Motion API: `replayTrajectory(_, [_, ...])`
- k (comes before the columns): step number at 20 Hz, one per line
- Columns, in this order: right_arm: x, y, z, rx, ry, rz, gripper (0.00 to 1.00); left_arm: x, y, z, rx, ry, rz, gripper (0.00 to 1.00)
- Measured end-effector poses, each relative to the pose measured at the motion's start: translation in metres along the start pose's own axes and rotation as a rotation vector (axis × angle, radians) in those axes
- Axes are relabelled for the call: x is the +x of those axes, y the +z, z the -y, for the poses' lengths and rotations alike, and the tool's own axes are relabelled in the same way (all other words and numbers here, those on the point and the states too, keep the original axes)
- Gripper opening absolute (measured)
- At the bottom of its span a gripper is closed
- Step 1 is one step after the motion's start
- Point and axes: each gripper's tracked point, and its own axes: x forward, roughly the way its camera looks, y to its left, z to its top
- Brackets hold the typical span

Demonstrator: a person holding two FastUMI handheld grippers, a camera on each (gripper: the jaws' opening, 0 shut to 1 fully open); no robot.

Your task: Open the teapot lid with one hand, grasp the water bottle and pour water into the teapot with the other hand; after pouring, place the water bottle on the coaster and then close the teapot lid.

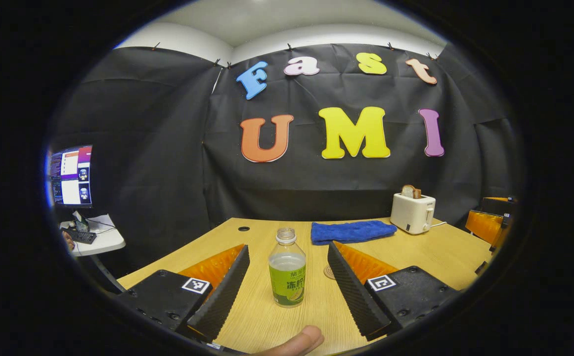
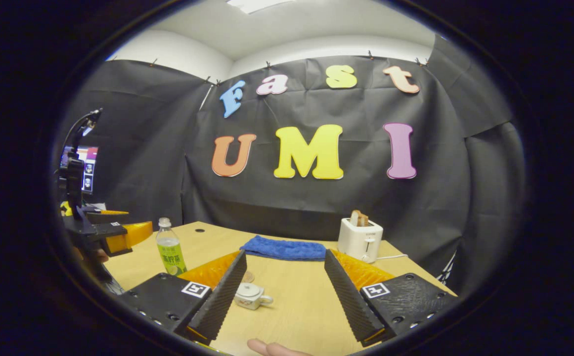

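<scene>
On the counter (image 1: pixel 430 257), both tools released, nothing grasped yet.

Left tool (image 1: pixel 287 282) gapes with the bottle (image 1: pixel 287 269) standing uncapped between its fingers, untouched; right tool (image 2: pixel 283 291) gapes with the small teapot (image 2: pixel 250 295), lid on, just beside its left finger. A coaster (image 1: pixel 330 271) lies by the bottle. Risks: an off-centre closing could tip the open bottle and spill it; the tiny lid could slip from wide fingers. The green bottle label's writing is too small to make out.
</scene>
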Motion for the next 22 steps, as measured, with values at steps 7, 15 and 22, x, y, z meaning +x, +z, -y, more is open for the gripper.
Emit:
replayTrajectory(7, [0.005,-0.004,-0.014,-0.008,0.029,0.009,0.96,0.001,-0.006,-0.001,-0.004,0.001,-0.025,0.99])
replayTrajectory(15, [0.050,-0.051,-0.044,0.021,-0.008,-0.069,0.96,-0.002,0.004,0.006,0.029,-0.031,-0.006,0.99])
replayTrajectory(22, [0.098,-0.084,-0.072,0.100,0.041,-0.100,0.95,-0.007,0.010,-0.008,-0.004,-0.035,0.010,0.99])
